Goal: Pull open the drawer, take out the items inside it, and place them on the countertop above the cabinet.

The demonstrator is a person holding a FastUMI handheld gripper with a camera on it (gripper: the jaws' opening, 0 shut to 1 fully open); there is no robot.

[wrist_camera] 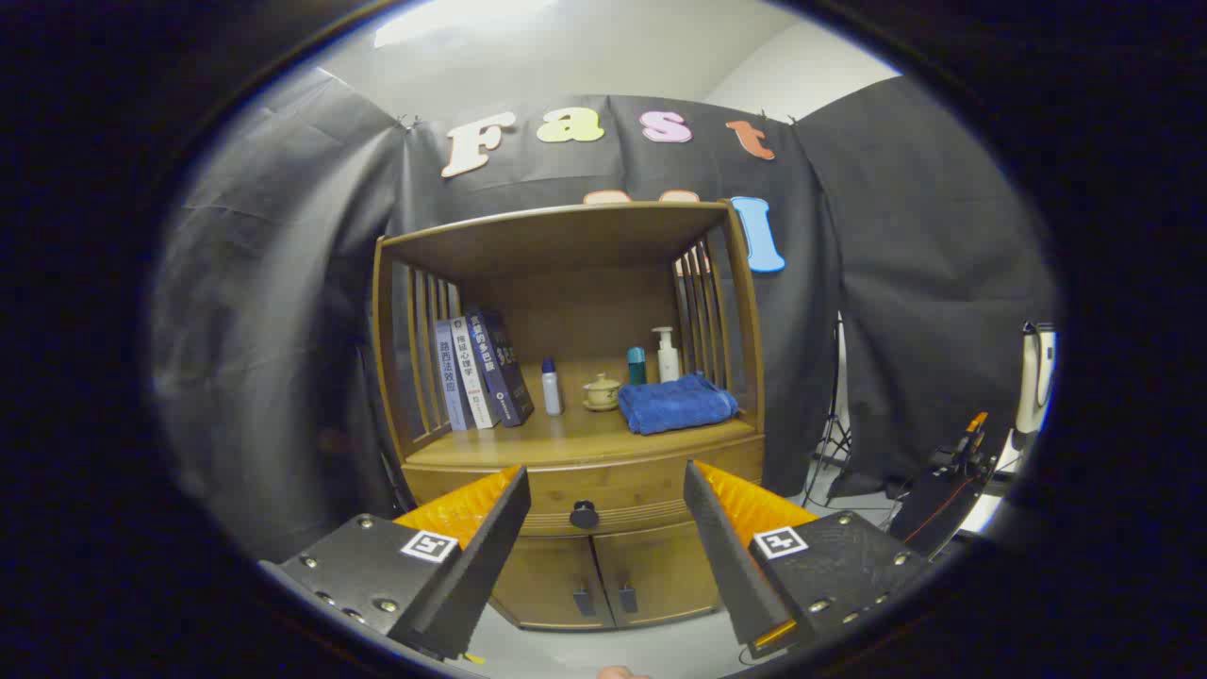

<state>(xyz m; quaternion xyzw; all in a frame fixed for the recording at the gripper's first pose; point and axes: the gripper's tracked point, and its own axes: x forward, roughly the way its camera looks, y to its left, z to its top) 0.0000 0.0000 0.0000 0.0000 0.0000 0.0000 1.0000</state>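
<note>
gripper (603, 490) spread wide, holding nothing | drawer (585, 490) closed, long axis crosswise, knob (584, 515) facing gripper

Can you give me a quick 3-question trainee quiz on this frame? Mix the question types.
1. True or false: the drawer under the countertop is already pulled open.
2. Multiple choice: the blue towel lies (A) on the floor, (B) on the countertop, right of the small cup, (C) between the fingers.
3. Fill in: the gripper is ____, and the drawer's dark knob is seen in the gap between its fingers.

Key:
1. False. The drawer front sits flush with the cabinet.
2. B.
3. Open. The fingers are spread wide and touch nothing.
</note>
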